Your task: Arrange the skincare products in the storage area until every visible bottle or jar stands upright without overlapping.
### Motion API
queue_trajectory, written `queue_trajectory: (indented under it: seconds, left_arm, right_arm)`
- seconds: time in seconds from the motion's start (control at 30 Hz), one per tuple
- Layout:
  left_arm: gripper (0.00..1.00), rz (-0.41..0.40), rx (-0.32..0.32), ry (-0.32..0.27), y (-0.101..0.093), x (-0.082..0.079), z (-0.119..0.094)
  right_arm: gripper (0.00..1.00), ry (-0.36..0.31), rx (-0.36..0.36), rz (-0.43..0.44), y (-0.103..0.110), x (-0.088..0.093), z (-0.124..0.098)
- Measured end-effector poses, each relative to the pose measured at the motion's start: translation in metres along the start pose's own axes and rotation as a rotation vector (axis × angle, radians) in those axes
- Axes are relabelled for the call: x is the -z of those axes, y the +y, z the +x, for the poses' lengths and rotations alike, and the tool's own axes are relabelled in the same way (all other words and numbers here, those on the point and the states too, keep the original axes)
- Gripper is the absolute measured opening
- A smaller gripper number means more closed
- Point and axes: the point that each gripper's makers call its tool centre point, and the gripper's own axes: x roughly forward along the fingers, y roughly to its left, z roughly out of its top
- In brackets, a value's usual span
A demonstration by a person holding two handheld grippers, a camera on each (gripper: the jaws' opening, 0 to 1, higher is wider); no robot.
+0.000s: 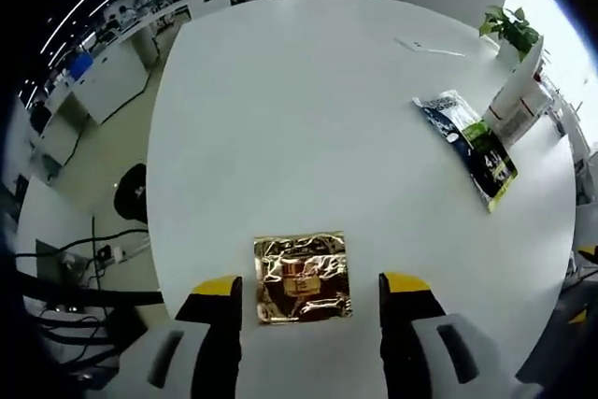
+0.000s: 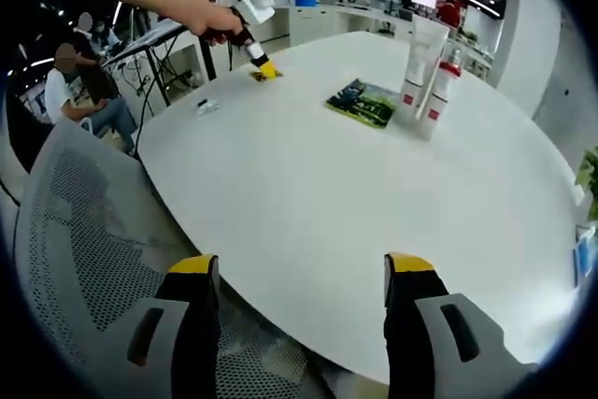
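In the left gripper view my left claw point(image 1: 311, 298) is spread wide, pinching nothing, with the gold sachet point(image 1: 303, 278) lying flat on the table point(image 1: 308, 128) right between my jaws, dead ahead. A dark packet point(image 1: 470, 146) lies well off to the right, its long axis slanting away, near a white tube point(image 1: 517, 91).

In the right gripper view my right claw point(image 2: 302, 277) is also spread and empty, over the table's near edge. The two tubes point(image 2: 425, 72) stand upright far across, the packet point(image 2: 363, 102) just beside them. My left claw point(image 2: 263, 70) is nearer the sachet.
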Motion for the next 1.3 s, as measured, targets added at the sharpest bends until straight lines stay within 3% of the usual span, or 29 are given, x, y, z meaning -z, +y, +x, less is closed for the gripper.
queue_trajectory:
  seconds: [0.33, 0.43, 0.5, 0.77, 1.07, 1.23, 1.3]
  left_arm:
    - [0.58, 0.038, 0.003, 0.008, 0.005, 0.000, 0.005]
    - [0.52, 0.056, 0.011, 0.004, 0.001, 0.000, 0.004]
    - [0.41, 0.073, 0.019, 0.001, -0.003, 0.001, 0.002]
    - [0.38, 0.025, 0.019, -0.025, -0.008, 0.001, 0.002]
    - [0.38, 0.027, 0.044, -0.032, -0.032, 0.013, -0.010]
    - [0.38, -0.032, 0.102, -0.110, -0.061, 0.013, -0.027]
    - [0.38, -0.030, 0.132, -0.126, -0.080, 0.020, -0.037]
  right_arm:
    - [0.67, 0.007, -0.002, -0.001, 0.000, 0.001, 0.000]
    - [0.67, 0.008, -0.002, -0.003, 0.001, 0.001, 0.000]
    - [0.67, 0.007, -0.001, 0.000, 0.000, 0.001, 0.000]
    - [0.67, 0.005, 0.000, 0.004, 0.000, 0.001, 0.000]
    - [0.67, -0.017, -0.002, 0.010, 0.000, -0.003, -0.002]
    - [0.67, -0.036, -0.008, 0.015, 0.000, -0.007, -0.003]
    - [0.67, -0.050, -0.015, 0.018, 0.002, -0.009, -0.004]
